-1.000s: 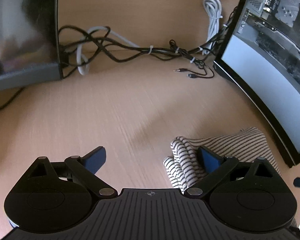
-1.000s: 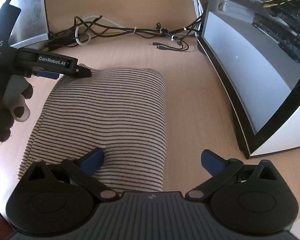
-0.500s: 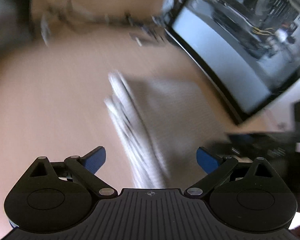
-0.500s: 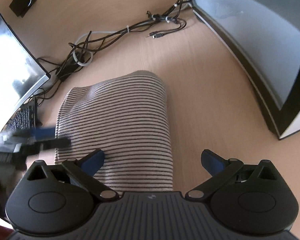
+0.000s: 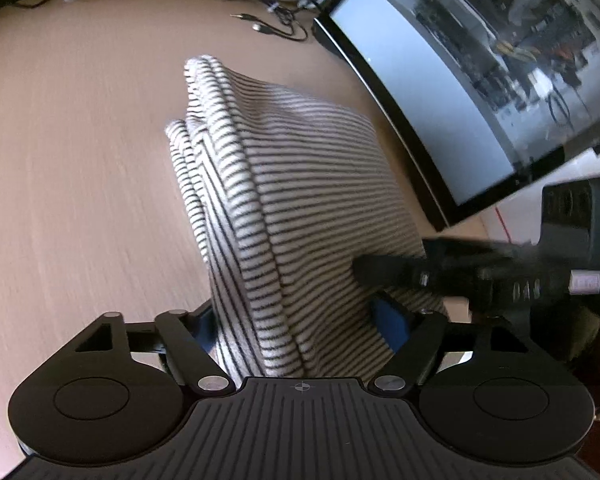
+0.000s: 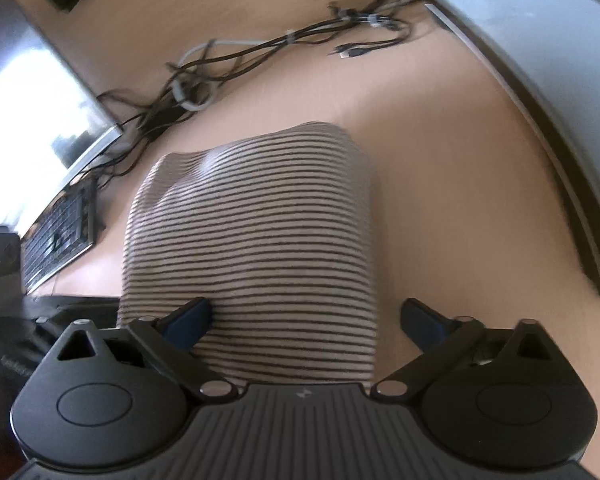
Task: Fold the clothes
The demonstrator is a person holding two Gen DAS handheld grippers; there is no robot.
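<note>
Both tools, left tool (image 5: pixel 300 326) and right tool (image 6: pixel 306 320), stood apart, straddling the striped garment's (image 6: pixel 256 232) near edge, probably to pinch it for folding.

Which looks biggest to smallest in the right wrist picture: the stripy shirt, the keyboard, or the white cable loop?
1. Stripy shirt, by far the largest.
2. Keyboard, partly cut off at the edge.
3. White cable loop, smallest.
The shirt lies nearest the camera, which exaggerates its size.
</note>
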